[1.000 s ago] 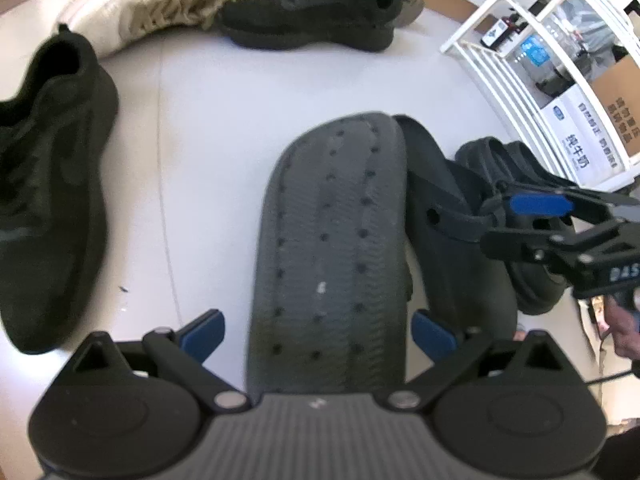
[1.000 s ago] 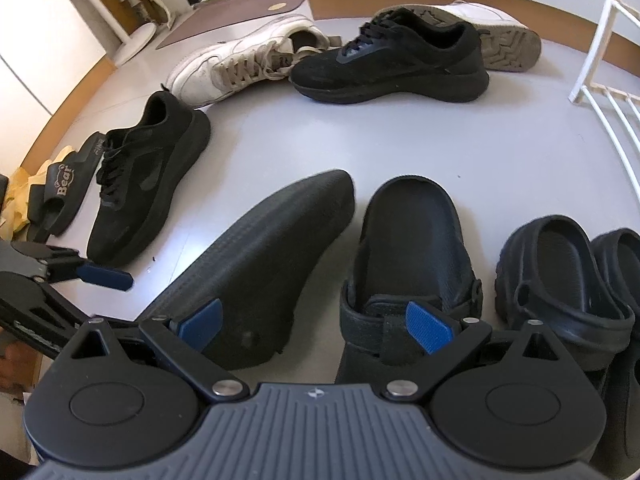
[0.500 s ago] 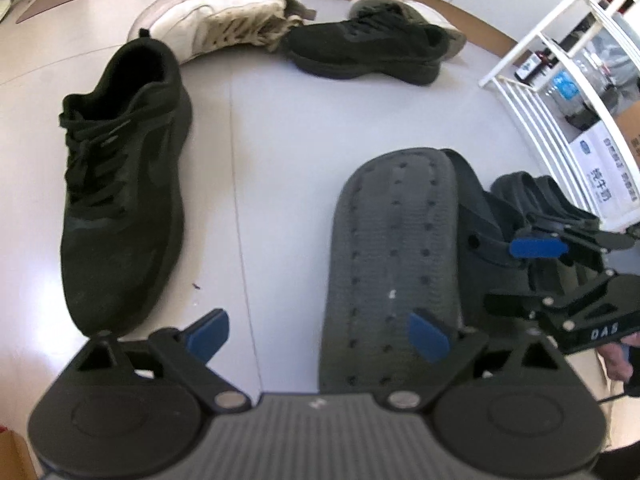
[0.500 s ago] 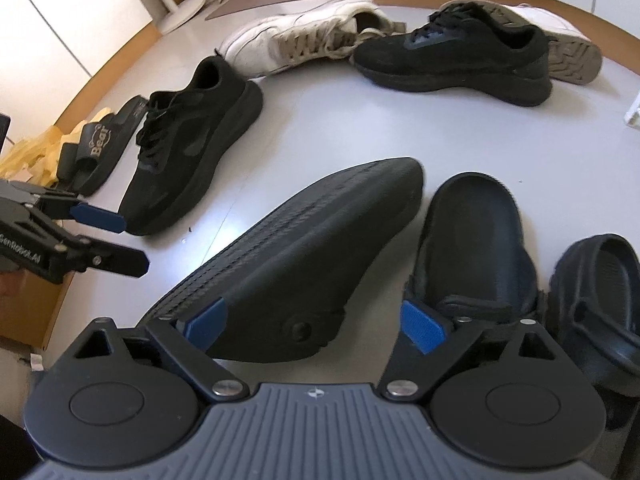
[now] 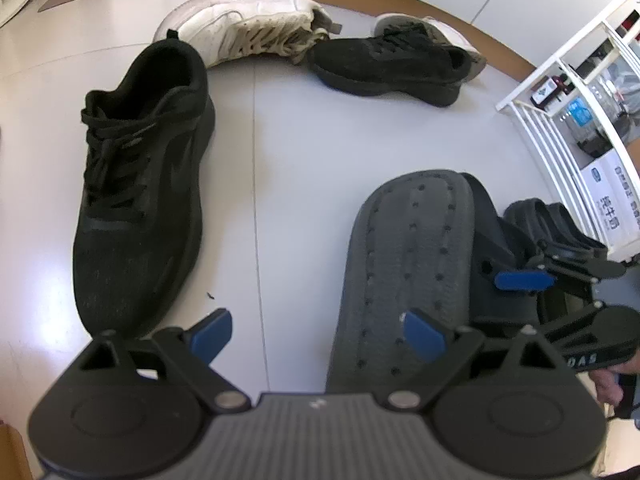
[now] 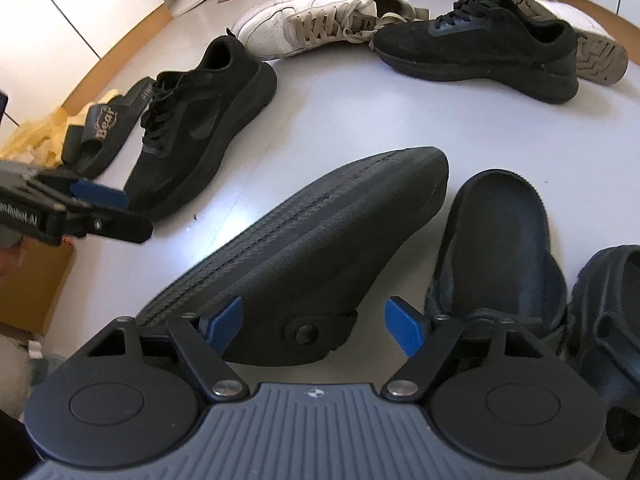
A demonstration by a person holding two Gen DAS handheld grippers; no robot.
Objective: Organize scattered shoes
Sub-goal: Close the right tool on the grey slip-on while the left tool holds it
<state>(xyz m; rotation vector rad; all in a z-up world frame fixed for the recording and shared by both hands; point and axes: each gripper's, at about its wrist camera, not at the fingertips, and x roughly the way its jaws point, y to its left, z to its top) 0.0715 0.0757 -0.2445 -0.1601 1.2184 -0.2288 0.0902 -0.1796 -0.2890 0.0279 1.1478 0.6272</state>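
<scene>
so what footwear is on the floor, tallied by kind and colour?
black sneakers: 2
white sneakers: 2, one mostly hidden behind the far black sneaker
black clogs: 4, one tipped on its side, two at the right edge only partly in view
black Bear slides: 2
total: 10

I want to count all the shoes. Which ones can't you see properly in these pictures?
- Second white sneaker: both views, the far black sneaker hides most of it.
- Right-hand clog: right wrist view, cut off by the edge.
- Slide: right wrist view, its toe sits behind the left gripper.
- Tipped clog: left wrist view, only its sole shows.
</scene>
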